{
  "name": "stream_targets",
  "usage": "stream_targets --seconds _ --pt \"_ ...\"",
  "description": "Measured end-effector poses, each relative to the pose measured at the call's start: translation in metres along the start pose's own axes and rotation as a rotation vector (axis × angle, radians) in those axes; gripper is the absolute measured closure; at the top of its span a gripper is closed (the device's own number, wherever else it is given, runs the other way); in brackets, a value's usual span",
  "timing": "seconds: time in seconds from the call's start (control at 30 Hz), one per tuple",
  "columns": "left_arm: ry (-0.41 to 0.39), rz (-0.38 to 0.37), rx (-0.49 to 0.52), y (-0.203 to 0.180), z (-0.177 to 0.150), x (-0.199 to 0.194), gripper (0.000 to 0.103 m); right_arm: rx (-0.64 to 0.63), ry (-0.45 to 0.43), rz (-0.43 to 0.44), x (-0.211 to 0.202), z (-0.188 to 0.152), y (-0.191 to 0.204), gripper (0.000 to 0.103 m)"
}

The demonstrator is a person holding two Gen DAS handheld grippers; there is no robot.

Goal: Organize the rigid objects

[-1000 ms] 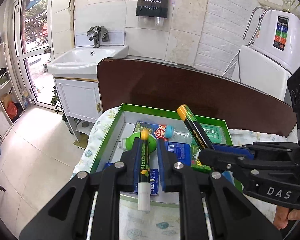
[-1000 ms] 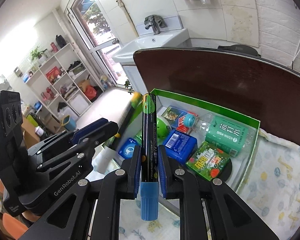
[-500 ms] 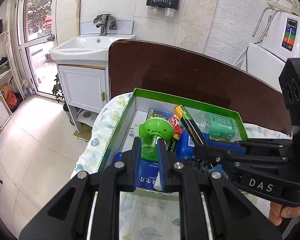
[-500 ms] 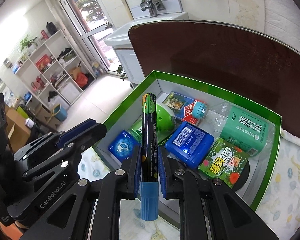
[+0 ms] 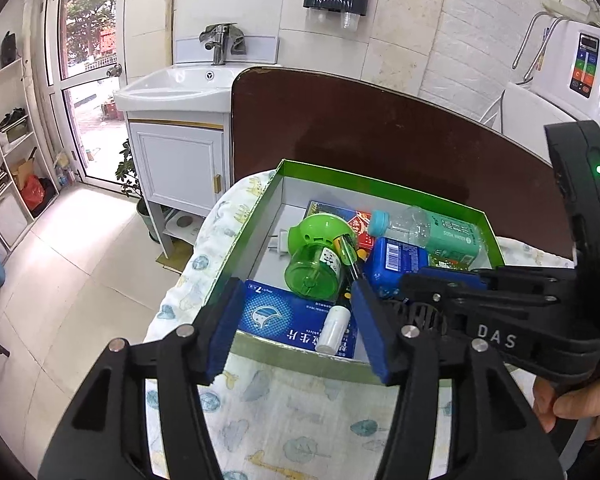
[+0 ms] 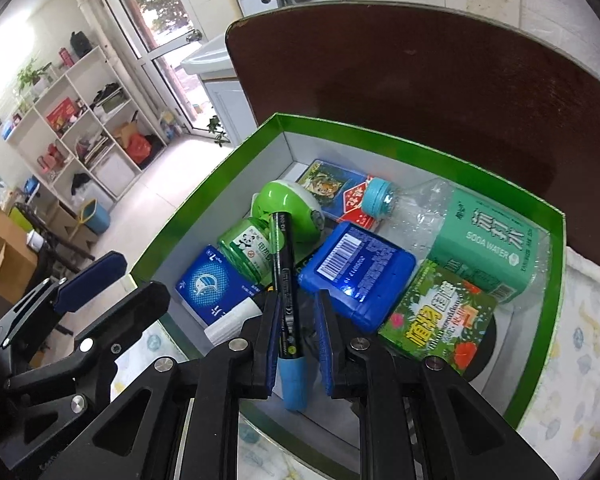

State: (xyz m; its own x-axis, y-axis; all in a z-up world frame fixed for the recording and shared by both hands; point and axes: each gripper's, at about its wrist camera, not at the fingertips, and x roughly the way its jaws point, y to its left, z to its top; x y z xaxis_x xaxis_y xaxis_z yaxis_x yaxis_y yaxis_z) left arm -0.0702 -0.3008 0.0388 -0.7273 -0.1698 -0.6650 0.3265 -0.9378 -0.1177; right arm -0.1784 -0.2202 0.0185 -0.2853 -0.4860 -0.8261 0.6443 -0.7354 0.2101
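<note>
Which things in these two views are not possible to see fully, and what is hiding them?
- Right wrist view: black disc, mostly under the green packet.
- Left wrist view: white-capped marker, only its cap end shows; the rest lies under the green bottle.
- Left wrist view: a hand, cut off by the picture edge.
- Right wrist view: print on the blue-capped marker, too small to read.

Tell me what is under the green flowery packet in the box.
A black round object pokes out beneath the flowery packet. Most of it is covered, so what it is can't be told.
</note>
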Motion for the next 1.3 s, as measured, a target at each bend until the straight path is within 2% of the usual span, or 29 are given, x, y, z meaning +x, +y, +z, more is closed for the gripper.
stream_targets --seconds 0.17,0.2,0.23,0.3,0.4,0.47,0.53,0.7,0.9,1.0,1.17,1.3 --pt "-0.046 0.009 0.015 -0.019 0.0 -0.017 0.035 0.007 -0.096 -0.06 -0.038 -0.016 -0.004 0.084" --pt "-0.055 0.014 0.027 -0.025 -0.001 -0.02 0.03 0.008 -0.117 -0.072 -0.048 -0.022 -0.005 0.081" --pt "-0.066 0.02 0.041 -0.032 -0.002 -0.024 0.027 0.002 -0.129 -0.083 -0.056 -0.026 -0.005 0.072" --pt "-0.086 0.032 0.062 -0.044 -0.004 -0.032 0.026 -0.01 -0.16 -0.114 -0.073 -0.037 -0.006 0.062" --pt "-0.094 0.038 0.06 -0.057 -0.01 -0.043 0.021 0.0 -0.227 -0.174 -0.1 -0.054 -0.011 0.06" --pt "-0.095 0.033 0.056 -0.065 -0.013 -0.05 0.021 0.02 -0.262 -0.189 -0.116 -0.065 -0.016 0.05" --pt "-0.098 0.042 0.07 -0.075 -0.02 -0.058 0.019 0.043 -0.3 -0.201 -0.132 -0.078 -0.022 0.034" --pt "-0.121 0.085 0.131 -0.104 -0.039 -0.077 0.019 0.072 -0.333 -0.192 -0.154 -0.106 -0.034 0.032" --pt "-0.128 0.075 0.131 -0.124 -0.056 -0.094 0.019 0.14 -0.386 -0.187 -0.177 -0.139 -0.046 0.032" --pt "-0.127 0.093 0.15 -0.133 -0.063 -0.099 0.019 0.143 -0.409 -0.223 -0.188 -0.149 -0.044 0.032" --pt "-0.109 0.105 0.147 -0.133 -0.071 -0.102 0.018 0.136 -0.435 -0.261 -0.197 -0.159 -0.039 0.031" --pt "-0.08 0.098 0.125 -0.128 -0.077 -0.101 0.018 0.15 -0.424 -0.24 -0.195 -0.163 -0.041 0.026"
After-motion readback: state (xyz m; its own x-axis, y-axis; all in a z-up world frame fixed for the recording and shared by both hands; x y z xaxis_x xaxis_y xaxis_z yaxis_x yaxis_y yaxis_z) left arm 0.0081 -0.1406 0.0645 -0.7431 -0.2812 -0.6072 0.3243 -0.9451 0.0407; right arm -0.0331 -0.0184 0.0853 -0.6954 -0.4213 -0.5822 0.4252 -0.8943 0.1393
